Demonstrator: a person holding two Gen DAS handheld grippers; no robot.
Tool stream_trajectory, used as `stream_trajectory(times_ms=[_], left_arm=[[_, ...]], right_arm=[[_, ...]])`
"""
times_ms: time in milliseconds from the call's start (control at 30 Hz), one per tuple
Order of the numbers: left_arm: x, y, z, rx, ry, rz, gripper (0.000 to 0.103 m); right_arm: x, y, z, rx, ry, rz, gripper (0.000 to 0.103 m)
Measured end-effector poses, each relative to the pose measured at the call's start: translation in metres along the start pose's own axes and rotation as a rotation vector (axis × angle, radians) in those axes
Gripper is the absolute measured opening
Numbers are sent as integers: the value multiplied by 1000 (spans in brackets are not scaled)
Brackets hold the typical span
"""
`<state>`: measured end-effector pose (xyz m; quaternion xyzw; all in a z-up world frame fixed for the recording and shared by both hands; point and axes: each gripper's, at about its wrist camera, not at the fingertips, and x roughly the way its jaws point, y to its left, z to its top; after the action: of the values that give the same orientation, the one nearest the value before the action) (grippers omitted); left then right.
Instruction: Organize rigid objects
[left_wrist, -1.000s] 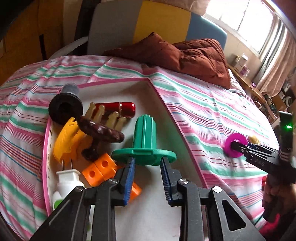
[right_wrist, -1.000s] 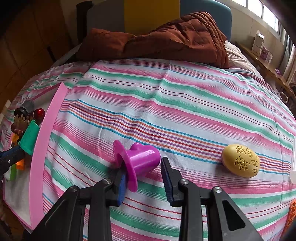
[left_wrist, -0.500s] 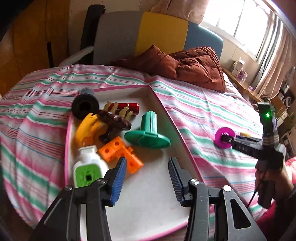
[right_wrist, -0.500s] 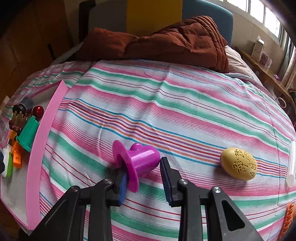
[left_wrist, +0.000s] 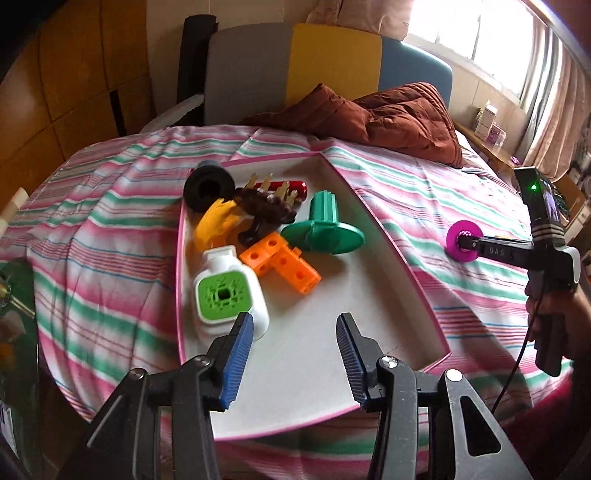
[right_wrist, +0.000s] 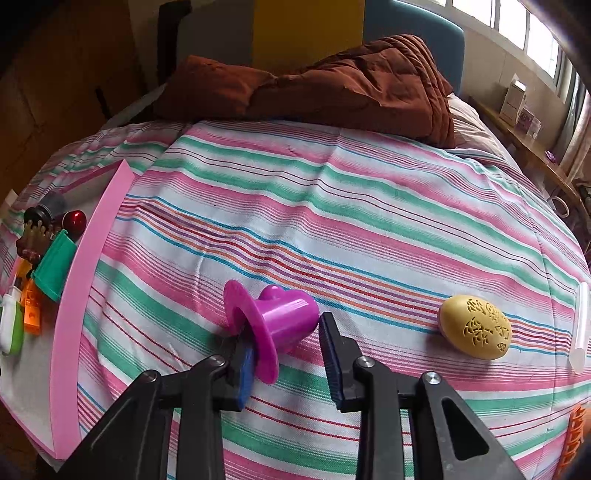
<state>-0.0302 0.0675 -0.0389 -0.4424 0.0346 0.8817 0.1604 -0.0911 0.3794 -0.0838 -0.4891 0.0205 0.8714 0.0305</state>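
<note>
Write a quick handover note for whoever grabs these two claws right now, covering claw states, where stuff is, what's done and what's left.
Left claw: open, empty, above the pink-rimmed tray.
Right claw: open, straddling the magenta flanged piece on the striped bedspread, not yet closed.
Done: green flanged piece, orange blocks, white and green plug and other items lie in the tray.
Left: the magenta piece and the yellow egg lie outside it.
</note>
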Motion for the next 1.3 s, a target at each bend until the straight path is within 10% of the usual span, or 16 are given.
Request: stream_trajectory(times_ms=[333, 1300], left_arm=[[-5, 9, -7, -21, 3, 12, 48], [-15, 38, -18, -91, -2, 31, 48]], right_arm=[[-1, 3, -1, -3, 2, 8, 15], [-36, 47, -15, -51, 11, 182, 13]])
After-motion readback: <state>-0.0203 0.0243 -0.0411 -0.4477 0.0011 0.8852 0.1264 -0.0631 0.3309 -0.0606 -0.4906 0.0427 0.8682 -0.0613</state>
